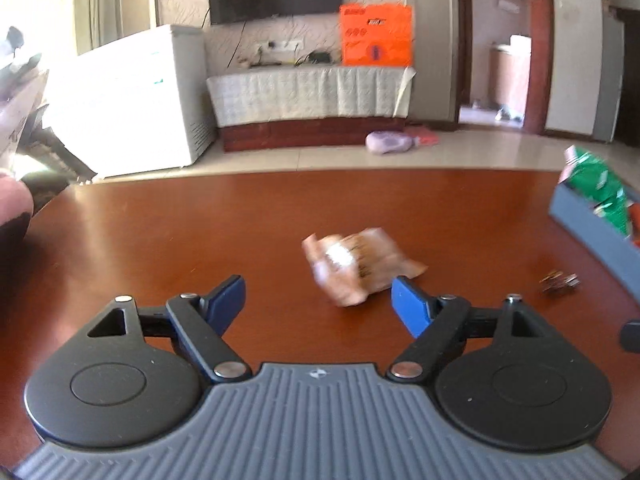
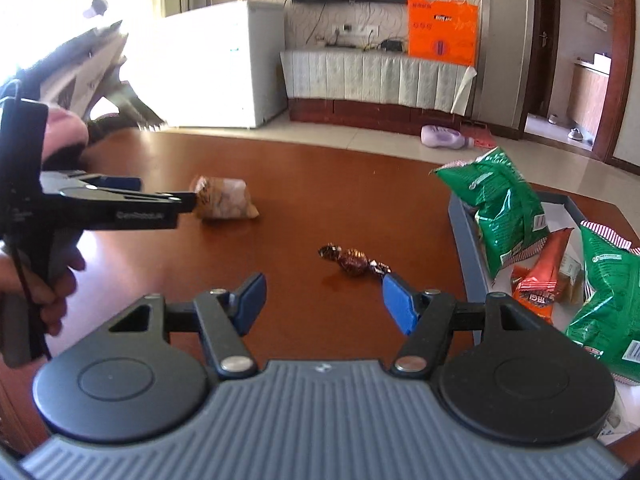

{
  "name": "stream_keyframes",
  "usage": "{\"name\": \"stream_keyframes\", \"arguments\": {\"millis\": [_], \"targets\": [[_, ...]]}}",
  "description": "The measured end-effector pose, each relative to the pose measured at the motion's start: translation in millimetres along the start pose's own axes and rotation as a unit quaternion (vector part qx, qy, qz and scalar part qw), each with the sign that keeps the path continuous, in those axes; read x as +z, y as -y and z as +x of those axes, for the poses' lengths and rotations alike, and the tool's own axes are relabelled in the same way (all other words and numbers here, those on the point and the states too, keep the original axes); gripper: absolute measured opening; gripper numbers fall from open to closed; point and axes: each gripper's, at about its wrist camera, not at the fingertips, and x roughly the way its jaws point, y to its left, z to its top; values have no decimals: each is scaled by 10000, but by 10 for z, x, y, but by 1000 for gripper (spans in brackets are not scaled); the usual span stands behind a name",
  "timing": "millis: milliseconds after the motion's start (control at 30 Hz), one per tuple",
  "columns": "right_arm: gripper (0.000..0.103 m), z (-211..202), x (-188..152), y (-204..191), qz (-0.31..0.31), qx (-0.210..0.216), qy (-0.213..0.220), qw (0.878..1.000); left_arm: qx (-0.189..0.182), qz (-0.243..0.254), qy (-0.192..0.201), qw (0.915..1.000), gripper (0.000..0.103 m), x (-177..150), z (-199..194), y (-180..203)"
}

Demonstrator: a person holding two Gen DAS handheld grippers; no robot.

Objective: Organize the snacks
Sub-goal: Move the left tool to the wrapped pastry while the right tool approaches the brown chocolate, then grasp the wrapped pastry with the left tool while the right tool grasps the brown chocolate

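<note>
The left gripper (image 1: 318, 300) has its jaws spread with nothing between them; the tan snack packet (image 1: 356, 266) lies on the counter (image 1: 160, 232) just past the blue pads, at mid-frame of the left wrist view and a little toward the right-hand pad. The right gripper (image 2: 324, 300) likewise has its jaws spread and empty, and the brown wrapped candy (image 2: 354, 262) lies just ahead of them, slightly right of centre in the right wrist view, its twisted end close to the right-hand pad.

Further out, at the right edge of that view, the blue tray (image 2: 466, 240) already holds green bags (image 2: 502, 216) and an orange packet (image 2: 538, 276).

This looks like the approach to a pick, one loose snack per hand. Next, each gripper probably needs to shift slightly rightward to centre its item, lower over it, close, then carry it to the tray.
</note>
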Motion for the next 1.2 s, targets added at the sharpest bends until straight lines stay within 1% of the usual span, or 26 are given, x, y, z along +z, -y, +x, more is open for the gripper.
{"name": "stream_keyframes", "arguments": {"millis": [67,133,233,367,433,533,700,800,900,1067,1200], "targets": [[67,66,-8,-15,-104,-66,-121,9999,-12,-5,-74,10000,87,-34,68,-114],[67,127,-30,-45,-205,-102,-215,9995,-59,-5,-131,9999,87,-69,127,-214],[67,205,-24,-50,-319,-204,-262,9989,-119,-5,-193,9997,88,-78,228,-267],[67,296,-6,-57,-380,-271,-250,9986,-274,-126,-238,9993,88,-32,385,-270],[67,370,-12,-60,-434,-336,-322,9980,-395,-192,-282,9986,88,-3,461,-248],[67,443,-27,-95,-561,-394,-381,9969,-491,-184,-285,9982,88,54,582,-194],[67,557,-9,-97,-669,-413,-356,9963,-625,-222,-355,9972,88,144,755,-117],[67,591,17,-62,-656,-398,-336,9965,-843,-107,-409,9955,88,185,818,-91],[67,618,43,-28,-634,-366,-312,9968,-1192,-69,-492,9916,88,191,858,-137],[67,688,99,0,-659,-280,-273,9971,-1128,-176,-475,9923,90,224,982,-122],[66,743,152,52,-634,-163,-277,9975,-1044,-143,-511,9931,90,249,1063,-5]]}}
